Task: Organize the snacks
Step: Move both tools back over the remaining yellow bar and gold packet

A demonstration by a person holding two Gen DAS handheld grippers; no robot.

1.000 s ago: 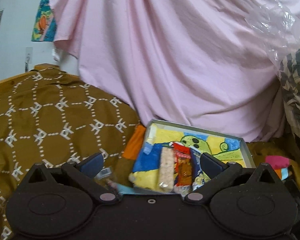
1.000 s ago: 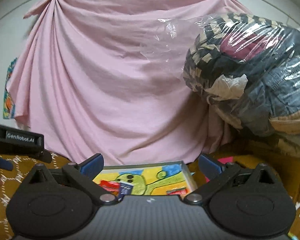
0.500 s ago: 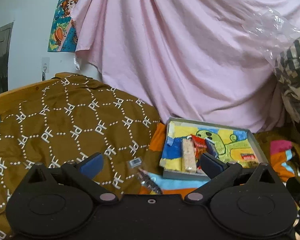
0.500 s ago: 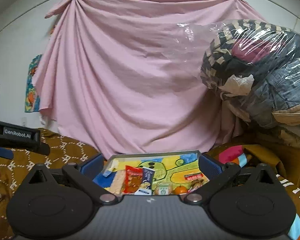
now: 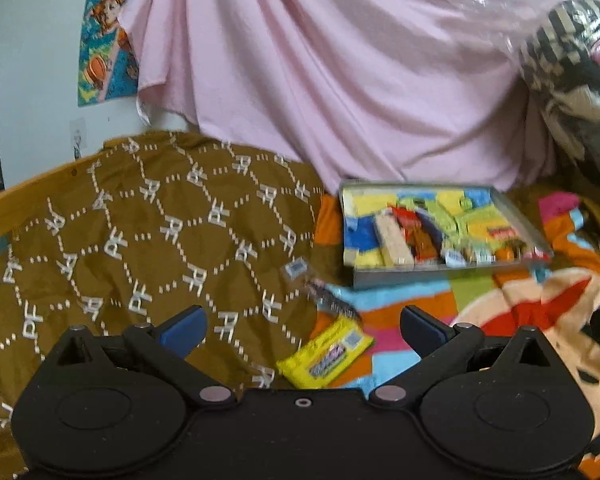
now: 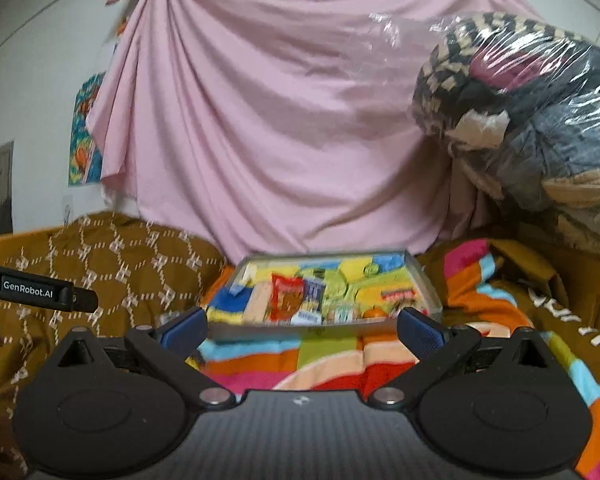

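Both tongs, left (image 5: 300, 328) and right (image 6: 302, 326), gape wide and empty; a yellow snack packet (image 5: 325, 354) lies before the snack tray (image 5: 396, 278) on the bed.

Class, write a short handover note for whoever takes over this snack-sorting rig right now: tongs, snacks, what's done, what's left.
Left tongs: open, holding nothing, above the bed.
Right tongs: open, holding nothing.
Tray: on the striped blanket, several snacks already laid side by side inside.
Left to do: yellow snack pack lies on the blanket just ahead of the left tongs; a dark wrapper and a small clear packet lie beyond it, outside the tray.
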